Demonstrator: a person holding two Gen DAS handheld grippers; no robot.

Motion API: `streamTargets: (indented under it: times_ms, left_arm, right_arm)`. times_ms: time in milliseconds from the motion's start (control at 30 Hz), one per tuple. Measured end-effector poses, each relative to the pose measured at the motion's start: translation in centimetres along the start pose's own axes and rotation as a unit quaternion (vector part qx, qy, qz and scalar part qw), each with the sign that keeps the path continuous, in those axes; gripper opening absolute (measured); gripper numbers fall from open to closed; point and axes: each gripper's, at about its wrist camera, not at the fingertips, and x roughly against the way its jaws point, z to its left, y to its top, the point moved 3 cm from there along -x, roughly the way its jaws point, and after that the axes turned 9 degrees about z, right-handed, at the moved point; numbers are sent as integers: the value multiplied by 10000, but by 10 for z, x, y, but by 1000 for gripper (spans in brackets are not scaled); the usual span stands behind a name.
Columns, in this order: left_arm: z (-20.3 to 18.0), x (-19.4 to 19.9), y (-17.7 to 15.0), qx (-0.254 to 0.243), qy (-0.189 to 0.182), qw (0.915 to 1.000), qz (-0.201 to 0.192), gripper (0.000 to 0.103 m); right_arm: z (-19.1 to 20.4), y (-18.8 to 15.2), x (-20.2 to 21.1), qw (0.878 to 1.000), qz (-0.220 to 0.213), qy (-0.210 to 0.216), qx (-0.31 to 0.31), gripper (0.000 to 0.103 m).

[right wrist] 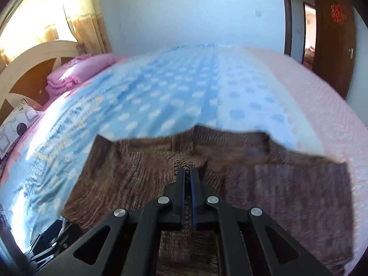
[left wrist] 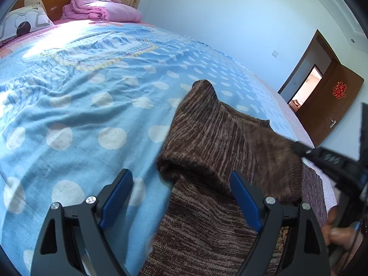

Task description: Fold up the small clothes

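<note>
The brown and tan marled knit sweater (left wrist: pixel 220 142) lies on the blue bedspread with white polka dots (left wrist: pixel 76 105), at the near right part of the bed, its body running from the near edge away toward the far side. One part of it is raised off the bed in a sagging fold.

The right gripper (right wrist: pixel 187 172) has its blue-padded jaws clenched on a pinch of the sweater's knit (right wrist: pixel 142 172), with the fabric spreading out left and right of the fingers. In the left wrist view it comes in from the right and holds the raised cloth at its right edge.

The left gripper (left wrist: pixel 181 179) is released, jaws spread wide. Its right finger (left wrist: pixel 243 197) overlaps the cloth in view, though contact cannot be told, and its left finger (left wrist: pixel 117 195) is over bare bedspread. The sweater's rolled left edge sits just beyond and between the fingers, so the left gripper appears nearest to it for the next pinch.
</note>
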Motion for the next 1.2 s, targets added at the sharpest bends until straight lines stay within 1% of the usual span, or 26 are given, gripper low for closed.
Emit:
streamTargets:
  times_ms: [100, 167, 267, 367, 400, 433, 467, 500, 533, 567, 600, 633, 700, 800, 833, 900, 933, 1000, 1067, 1100, 1133, 1200]
  left_arm:
    - [0, 0, 0, 9, -6, 10000, -3, 89]
    - [0, 0, 1, 14, -7, 10000, -3, 89]
    - [-1, 0, 0, 3, 14, 10000, -1, 89]
    - [-1, 0, 1, -5, 31, 10000, -1, 89]
    - [0, 0, 1, -9, 36, 10000, -2, 89]
    - [0, -1, 1, -13, 40, 10000, -1, 89]
    - [0, -1, 1, -11, 37, 10000, 0, 89]
    - [0, -1, 1, -8, 32, 10000, -1, 89]
    - [0, -1, 1, -8, 31, 10000, -2, 89]
    - [0, -1, 1, -12, 39, 10000, 0, 89]
    - [0, -1, 2, -15, 42, 10000, 1, 89]
    - [0, -1, 1, -13, 39, 10000, -1, 89]
    - [0, -1, 1, -9, 34, 10000, -3, 89]
    - [0, -1, 2, -14, 42, 10000, 0, 89]
    - [0, -1, 1, -11, 38, 10000, -1, 89]
    - [0, -1, 1, -11, 37, 10000, 0, 89]
    - [0, -1, 2, -12, 38, 10000, 0, 89]
    - [0, -1, 1, -12, 38, 10000, -1, 89]
    - [0, -1, 2, -14, 35, 10000, -2, 89]
    - [0, -1, 2, -15, 31, 10000, -2, 90]
    - [0, -1, 2, -15, 28, 10000, -1, 90]
    - [0, -1, 2, -15, 26, 10000, -1, 90]
  right_arm:
    - [-9, 5, 24, 9998, -190, -68, 92, 3]
    - [-15, 5, 30, 9992, -232, -276, 176, 3]
    - [-30, 0, 22, 9972, -148, -699, 230, 3]
    - [-45, -9, 3, 9954, 76, -944, 166, 4]
    - [-50, -12, -3, 9958, 130, -892, 155, 4]
    - [-56, -14, -6, 9976, 168, -674, 66, 5]
    - [-65, -15, -7, 9987, 221, -438, -158, 6]
    - [-72, -16, -6, 9986, 244, -252, -392, 10]
    - [-84, -19, -1, 9965, 223, 64, -807, 20]
    - [-92, -22, 5, 9936, 169, 272, -1088, 29]
    - [-98, -27, 12, 9901, 86, 437, -1332, 45]
    - [-103, -35, 22, 9870, -33, 508, -1521, 49]
    - [-100, -48, 34, 9853, -172, 632, -1576, 49]
    - [-71, -66, 41, 9893, -57, 873, -1166, 48]
    - [-59, -71, 39, 9914, 36, 885, -967, 45]
    - [-38, -76, 31, 9949, 168, 792, -594, 39]
    - [-27, -77, 26, 9967, 214, 680, -384, 39]
    - [-16, -76, 16, 9980, 257, 546, -162, 39]
    - [-5, -72, 2, 9985, 404, 376, 69, 38]
    - [-1, -71, -6, 9979, 535, 315, 177, 28]
    - [3, -71, -14, 9972, 651, 234, 299, 22]
    - [4, -67, -15, 9969, 664, 143, 401, 11]
